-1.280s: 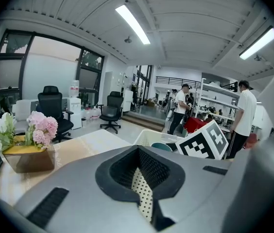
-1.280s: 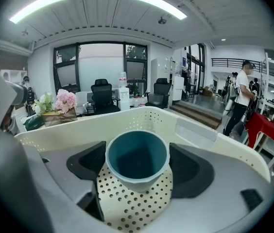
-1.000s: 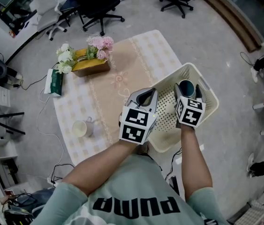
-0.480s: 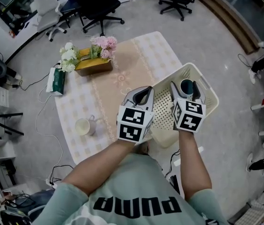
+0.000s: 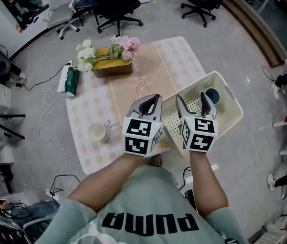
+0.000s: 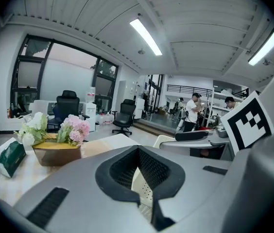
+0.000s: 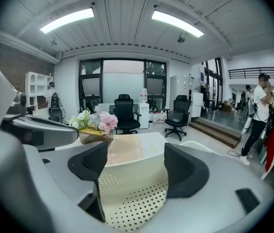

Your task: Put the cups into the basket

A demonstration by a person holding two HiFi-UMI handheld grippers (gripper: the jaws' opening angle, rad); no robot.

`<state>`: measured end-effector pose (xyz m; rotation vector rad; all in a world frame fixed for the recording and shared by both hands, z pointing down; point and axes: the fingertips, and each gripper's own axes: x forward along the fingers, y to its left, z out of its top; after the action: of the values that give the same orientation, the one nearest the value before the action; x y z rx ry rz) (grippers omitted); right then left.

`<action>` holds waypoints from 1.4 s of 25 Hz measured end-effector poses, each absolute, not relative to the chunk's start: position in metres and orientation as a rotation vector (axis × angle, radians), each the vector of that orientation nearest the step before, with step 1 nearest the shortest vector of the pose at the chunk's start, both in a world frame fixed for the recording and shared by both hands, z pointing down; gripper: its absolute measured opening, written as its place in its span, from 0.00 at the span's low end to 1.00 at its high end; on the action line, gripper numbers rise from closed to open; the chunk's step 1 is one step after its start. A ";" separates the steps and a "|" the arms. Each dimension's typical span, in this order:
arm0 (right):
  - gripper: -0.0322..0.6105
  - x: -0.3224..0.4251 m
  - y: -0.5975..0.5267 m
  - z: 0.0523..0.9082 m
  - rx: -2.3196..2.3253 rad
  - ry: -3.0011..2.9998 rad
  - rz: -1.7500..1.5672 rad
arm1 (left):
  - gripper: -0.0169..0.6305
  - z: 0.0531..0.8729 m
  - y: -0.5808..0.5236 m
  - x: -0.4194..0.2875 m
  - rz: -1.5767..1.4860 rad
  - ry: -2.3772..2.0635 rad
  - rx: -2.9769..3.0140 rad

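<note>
One teal cup (image 5: 212,95) in the cream basket (image 5: 231,99); left gripper (image 5: 156,97) jaws closed, right gripper (image 5: 191,97) jaws apart.

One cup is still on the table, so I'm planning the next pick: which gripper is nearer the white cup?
Left. The left gripper is over the table between the white cup and the basket; the right gripper is farther off, over the basket.

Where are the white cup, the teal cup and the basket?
white cup (image 5: 98,132): head view, on its open top.
teal cup (image 5: 213,96): head view, on its inside.
basket (image 5: 224,117): head view, on its bare perforated floor.
</note>
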<state>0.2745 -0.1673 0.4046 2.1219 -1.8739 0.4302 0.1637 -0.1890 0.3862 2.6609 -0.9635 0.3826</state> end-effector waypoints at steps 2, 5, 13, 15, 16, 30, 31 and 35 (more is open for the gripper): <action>0.64 0.257 -0.167 0.404 2.085 -1.907 0.432 | 0.03 0.385 -0.191 0.153 0.374 -0.987 2.649; 0.63 0.232 -0.166 0.407 2.026 -1.946 0.438 | 0.03 0.385 -0.192 0.136 0.365 -1.018 2.636; 0.16 0.180 -0.160 0.410 1.928 -2.006 0.390 | 0.03 0.385 -0.190 0.090 0.336 -1.089 2.603; 0.11 0.168 -0.159 0.411 1.896 -2.019 0.381 | 0.03 0.387 -0.189 0.079 0.334 -1.103 2.593; 0.10 0.162 -0.158 0.412 1.879 -2.027 0.378 | 0.03 0.388 -0.188 0.073 0.334 -1.109 2.587; 0.08 0.052 -0.146 0.421 1.594 -2.205 0.335 | 0.03 0.397 -0.164 -0.017 0.308 -1.224 2.536; 0.08 0.044 -0.144 0.422 1.572 -2.221 0.333 | 0.03 0.396 -0.162 -0.026 0.302 -1.243 2.532; 0.08 0.013 -0.139 0.423 1.492 -2.284 0.347 | 0.03 0.399 -0.158 -0.058 0.313 -1.324 2.493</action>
<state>0.0131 -0.1388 0.4228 1.4921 -2.2843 0.3470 -0.0583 -0.1576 0.3994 2.4934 -1.3245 0.3125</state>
